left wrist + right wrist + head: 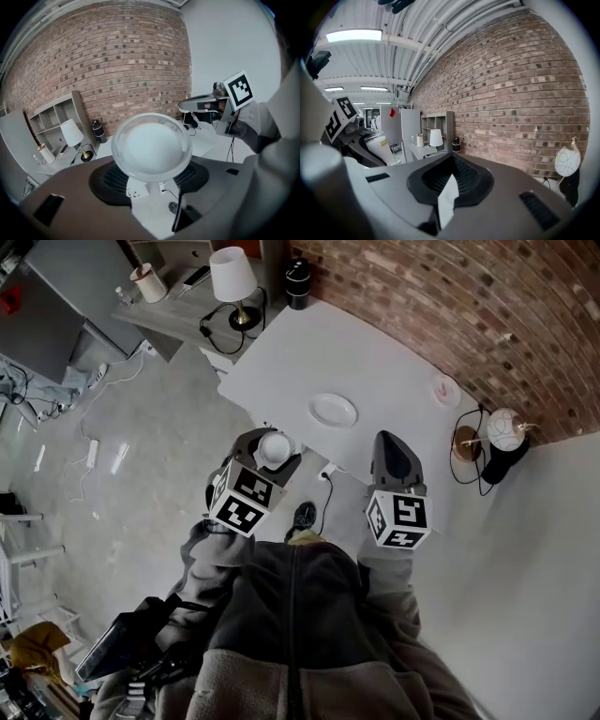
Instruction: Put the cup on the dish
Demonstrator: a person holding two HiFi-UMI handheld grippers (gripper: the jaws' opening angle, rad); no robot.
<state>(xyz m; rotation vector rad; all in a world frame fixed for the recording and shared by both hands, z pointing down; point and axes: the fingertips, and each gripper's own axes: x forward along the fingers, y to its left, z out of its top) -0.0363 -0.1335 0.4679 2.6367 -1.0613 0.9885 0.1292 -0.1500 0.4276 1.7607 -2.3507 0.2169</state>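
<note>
A clear plastic cup [276,448] with a white inside stands upright in my left gripper [273,456], which is shut on it. In the left gripper view the cup's round mouth [151,144] fills the middle between the dark jaws. The white dish [334,410] lies on the white table [394,362], just beyond and to the right of the cup. My right gripper [395,452] hovers over the table's near edge, shut with nothing in it. In the right gripper view its jaws meet at the tips [451,158].
A table lamp [232,277], a black canister [298,282] and a mug [148,282] stand at the back left. A small pink thing [445,390] lies near the brick wall [487,315]. A globe lamp [504,430] stands right of the table.
</note>
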